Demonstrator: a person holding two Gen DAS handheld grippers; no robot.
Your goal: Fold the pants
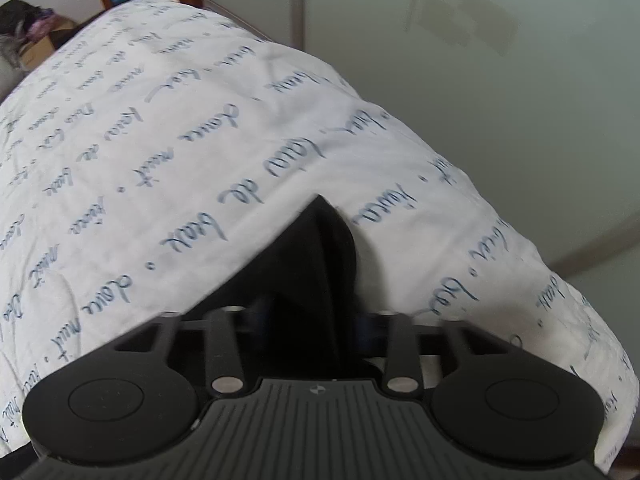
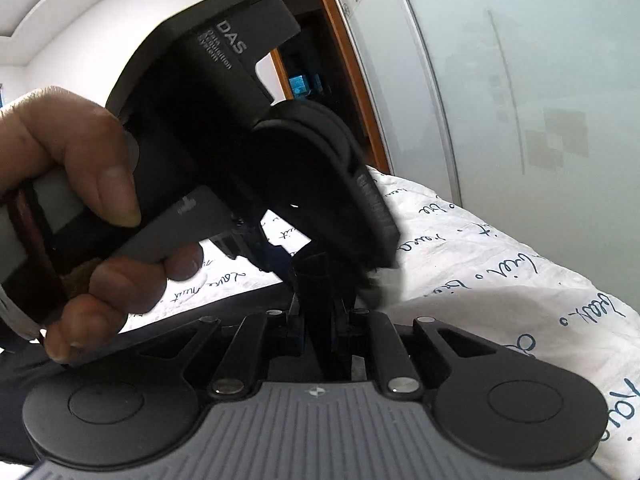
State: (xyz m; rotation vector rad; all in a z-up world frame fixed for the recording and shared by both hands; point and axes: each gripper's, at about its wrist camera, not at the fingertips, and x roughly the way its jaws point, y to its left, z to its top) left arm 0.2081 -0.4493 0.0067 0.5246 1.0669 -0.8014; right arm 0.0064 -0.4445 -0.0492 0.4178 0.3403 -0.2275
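Note:
The black pants (image 1: 316, 264) show as a peaked fold of dark cloth rising between my left gripper's (image 1: 310, 316) fingers, over the white bedsheet. That gripper is shut on the cloth. In the right wrist view my right gripper (image 2: 318, 316) is shut on a strip of the same black pants (image 2: 318, 280). The left gripper (image 2: 248, 208), held in a bare hand (image 2: 80, 184), sits close in front of the right one and hides most of the cloth.
A bed with a white sheet printed with blue script (image 1: 160, 140) fills the lower views. A pale wardrobe door (image 1: 480, 80) stands behind it. A wooden door frame (image 2: 352, 72) and a cardboard box with clothes (image 1: 32, 40) are at the far end.

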